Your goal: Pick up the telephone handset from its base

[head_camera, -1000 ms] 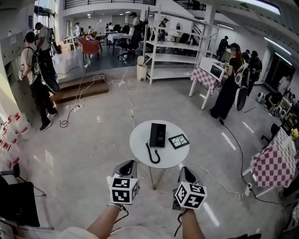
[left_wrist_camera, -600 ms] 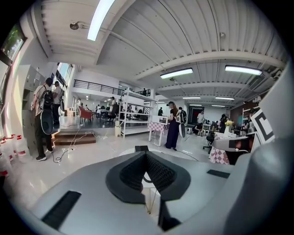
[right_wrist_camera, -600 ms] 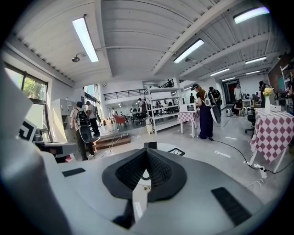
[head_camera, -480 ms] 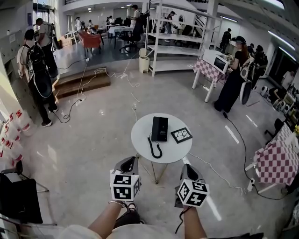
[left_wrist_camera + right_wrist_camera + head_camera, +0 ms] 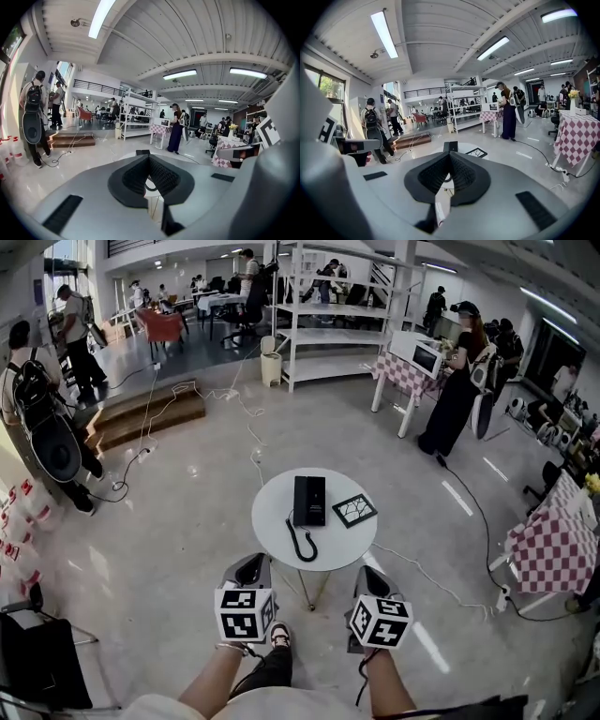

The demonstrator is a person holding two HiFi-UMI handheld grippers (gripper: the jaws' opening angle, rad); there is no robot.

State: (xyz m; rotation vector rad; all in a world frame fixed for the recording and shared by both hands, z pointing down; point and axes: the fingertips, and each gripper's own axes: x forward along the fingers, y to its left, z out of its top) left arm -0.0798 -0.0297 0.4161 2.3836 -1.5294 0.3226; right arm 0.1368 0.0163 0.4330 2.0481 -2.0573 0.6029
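Note:
A black telephone (image 5: 308,500) lies on a small round white table (image 5: 281,521), its handset resting on the base and its coiled cord (image 5: 302,546) trailing toward me. My left gripper (image 5: 250,564) and right gripper (image 5: 369,574) hover side by side short of the table's near edge, both shut with nothing between the jaws. The left gripper view shows its jaws (image 5: 149,157) closed, with the telephone (image 5: 143,152) just above them. The right gripper (image 5: 450,155) points at the telephone (image 5: 450,146) in the same way.
A black square tile with white lines (image 5: 354,511) lies on the table right of the telephone. Cables run across the floor (image 5: 450,592). A checked table (image 5: 553,554) stands at the right, a black chair (image 5: 37,652) at the lower left, white shelves (image 5: 328,329) and several people farther off.
Both grippers have sunk slightly, still shut. The whole view has shifted, and a shoe and leg have come into view under the grippers.

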